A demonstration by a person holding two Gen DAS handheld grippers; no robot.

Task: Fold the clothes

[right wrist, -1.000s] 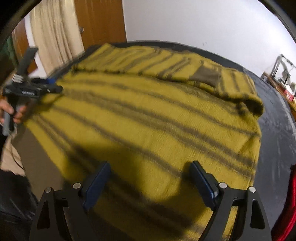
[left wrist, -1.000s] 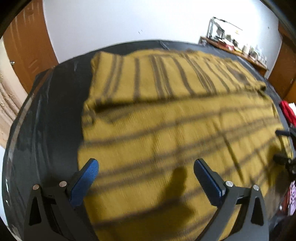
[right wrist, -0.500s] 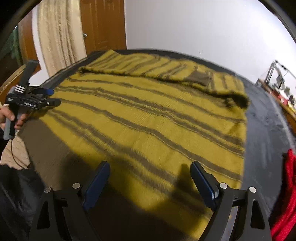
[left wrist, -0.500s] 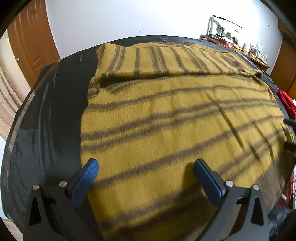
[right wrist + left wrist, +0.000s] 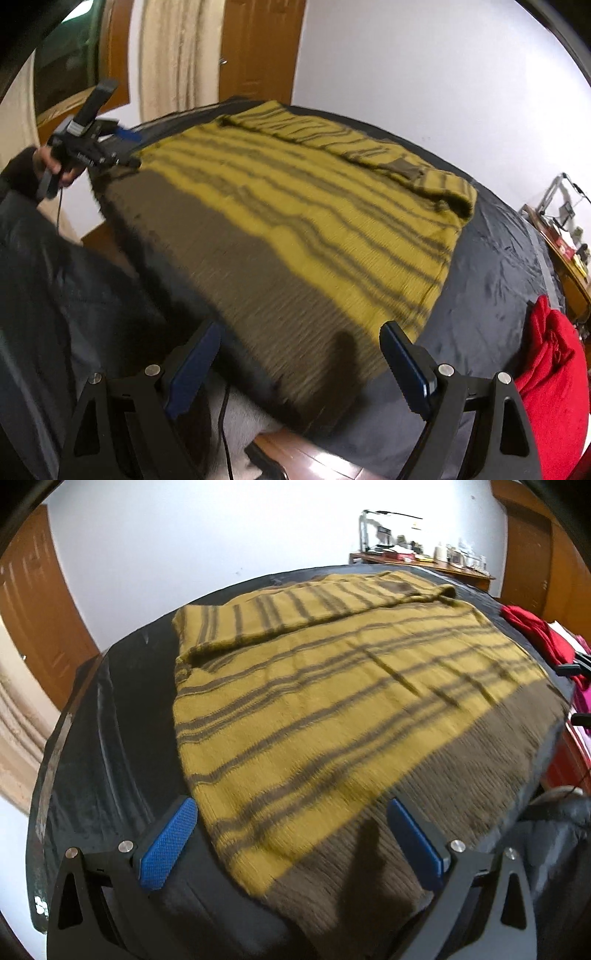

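A mustard sweater (image 5: 332,709) with dark stripes lies flat on the dark cover (image 5: 110,757), sleeves folded across its far end. Its brown ribbed hem (image 5: 388,849) faces me. My left gripper (image 5: 291,834) hovers open over the hem's left corner, blue pads wide apart and nothing between them. In the right wrist view the same sweater (image 5: 314,221) spreads out, and my right gripper (image 5: 301,363) hangs open above the hem (image 5: 258,295) near its right corner. The left gripper (image 5: 127,147) shows there too, in a hand at the far left corner.
A red garment (image 5: 550,362) lies bunched on the cover to the right of the sweater. A cluttered wooden sideboard (image 5: 424,559) stands by the far wall. The person's dark jacket (image 5: 55,277) fills the near left. Wooden doors and a beige curtain (image 5: 173,55) stand behind.
Both grippers have drawn back toward the near edge, so the brown hem has come into view under them. Both views have rolled a little. The jaws stay wide apart.
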